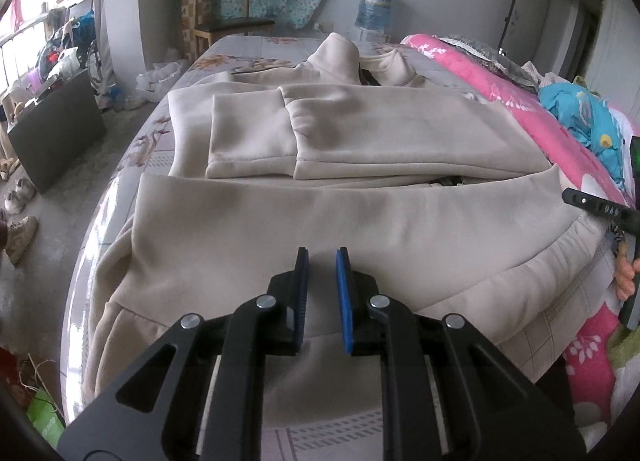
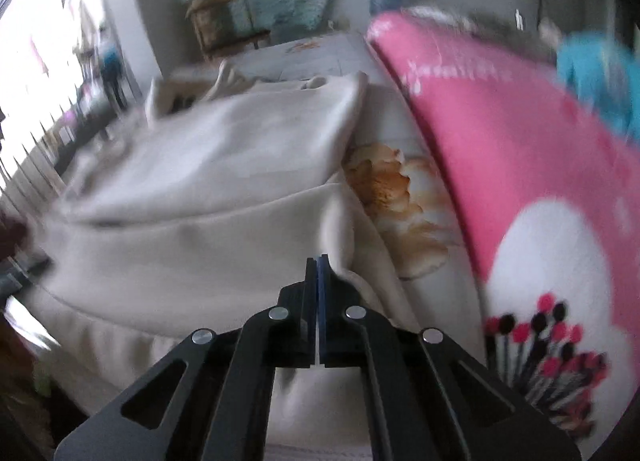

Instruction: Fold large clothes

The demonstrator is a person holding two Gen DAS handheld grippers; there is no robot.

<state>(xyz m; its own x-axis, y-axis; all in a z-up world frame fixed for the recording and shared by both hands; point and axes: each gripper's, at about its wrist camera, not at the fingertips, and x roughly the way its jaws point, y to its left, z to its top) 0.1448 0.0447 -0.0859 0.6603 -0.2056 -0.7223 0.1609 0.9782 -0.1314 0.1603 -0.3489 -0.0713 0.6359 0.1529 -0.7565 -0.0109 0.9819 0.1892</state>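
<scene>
The coat (image 1: 320, 221) lies spread on the bed (image 1: 240, 49), just ahead of and under your left tool (image 1: 322, 257); its sleeves are folded in across the chest, and the hem is turned up toward them. It looks like thick, soft fleece: light enough to lift by an edge, but floppy, so it will sag between two holds and drag on the sheet. It should not slip much in ribbed pads. Take it at the doubled edge of the turned-up hem, one tool near each outer corner, so the fold carries over as one panel

Your left tool points steeply down over the near middle of the coat, jaws a little apart with nothing between them, pads (image 1: 342, 293) clear of the cloth. Your right tool (image 2: 319, 261) is clenched, jaws together, at the coat's right edge; the view is blurred, and you cannot tell whether a thin lip of cloth is caught or merely lies against the tips. It also tips downward, rolled slightly, with the pink quilt (image 2: 500, 141) close on its right
</scene>
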